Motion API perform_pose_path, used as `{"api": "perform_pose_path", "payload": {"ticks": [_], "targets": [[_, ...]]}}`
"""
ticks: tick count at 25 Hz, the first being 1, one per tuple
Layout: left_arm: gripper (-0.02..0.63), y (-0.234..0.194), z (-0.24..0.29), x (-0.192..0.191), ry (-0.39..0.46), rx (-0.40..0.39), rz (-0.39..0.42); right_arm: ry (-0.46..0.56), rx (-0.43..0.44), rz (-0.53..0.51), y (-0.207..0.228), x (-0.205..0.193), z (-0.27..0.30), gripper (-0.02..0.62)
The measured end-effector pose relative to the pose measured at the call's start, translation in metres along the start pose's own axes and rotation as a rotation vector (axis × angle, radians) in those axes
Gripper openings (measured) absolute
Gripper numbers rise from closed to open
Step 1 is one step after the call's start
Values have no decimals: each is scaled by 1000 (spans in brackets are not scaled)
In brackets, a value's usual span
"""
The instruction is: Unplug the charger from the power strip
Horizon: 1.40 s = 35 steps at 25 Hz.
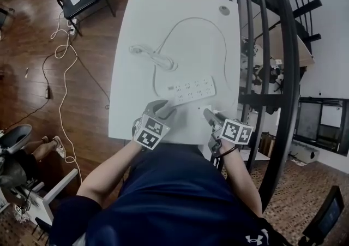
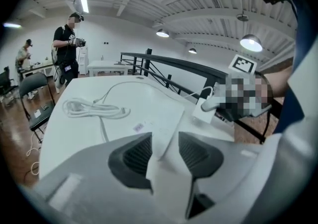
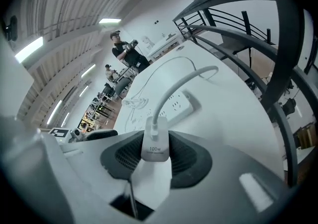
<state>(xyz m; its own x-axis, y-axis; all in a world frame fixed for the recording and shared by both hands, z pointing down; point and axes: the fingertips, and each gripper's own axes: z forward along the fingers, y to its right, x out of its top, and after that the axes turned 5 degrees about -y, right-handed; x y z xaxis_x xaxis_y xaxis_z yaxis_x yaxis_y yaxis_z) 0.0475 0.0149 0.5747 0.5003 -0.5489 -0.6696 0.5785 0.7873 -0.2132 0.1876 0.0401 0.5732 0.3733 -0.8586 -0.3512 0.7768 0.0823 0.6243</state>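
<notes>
While gripping charger (image 3: 154, 151) in right claw (image 3: 155, 142), hides its prongs between pads (image 3: 126, 156), cable (image 3: 171, 86) arching ahead; holds left claw (image 2: 164, 141) released, power strip's (image 1: 191, 89) near end partly covered by those jaws.

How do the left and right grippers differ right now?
The left gripper's jaws stand wide, the power strip's near corner between them, no clear grip; the right gripper's jaws clamp the charger, which is out of the power strip. The left gripper sits at the strip's end; the right gripper stands apart from it, white cable trailing from the charger. Shared: both are low by the table's near edge.
</notes>
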Motion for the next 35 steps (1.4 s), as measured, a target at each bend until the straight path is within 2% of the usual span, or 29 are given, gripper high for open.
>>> {"api": "perform_pose_path", "payload": {"ticks": [3, 7, 14, 16, 18, 20, 25, 31, 35], "targets": [[169, 2, 3, -2, -1, -1, 6, -40, -22, -10, 10, -16, 12, 143], [163, 5, 5, 0, -10, -4, 10, -78, -28, 30, 19, -30, 20, 144], [160, 10, 6, -3, -33, -11, 2, -75, 62, 3, 16, -32, 28, 144], [160, 11, 7, -5, -41, -13, 3, -64, 66, 6, 17, -32, 27, 144], [160, 11, 6, -5, -43, -12, 4, -67, 43, 0, 19, -33, 25, 167], [158, 12, 6, -5, -43, -8, 6, -79, 3, -3, 24, -36, 23, 233], [158, 16, 7, 0, -36, -12, 8, -102, -59, -26, 32, -39, 21, 267], [158, 22, 5, 4, -32, -18, 12, -185, -182, -154, 46, -47, 16, 282], [158, 27, 5, 5, -28, -21, 16, -215, -238, -161, 55, -52, 5, 284]]}}
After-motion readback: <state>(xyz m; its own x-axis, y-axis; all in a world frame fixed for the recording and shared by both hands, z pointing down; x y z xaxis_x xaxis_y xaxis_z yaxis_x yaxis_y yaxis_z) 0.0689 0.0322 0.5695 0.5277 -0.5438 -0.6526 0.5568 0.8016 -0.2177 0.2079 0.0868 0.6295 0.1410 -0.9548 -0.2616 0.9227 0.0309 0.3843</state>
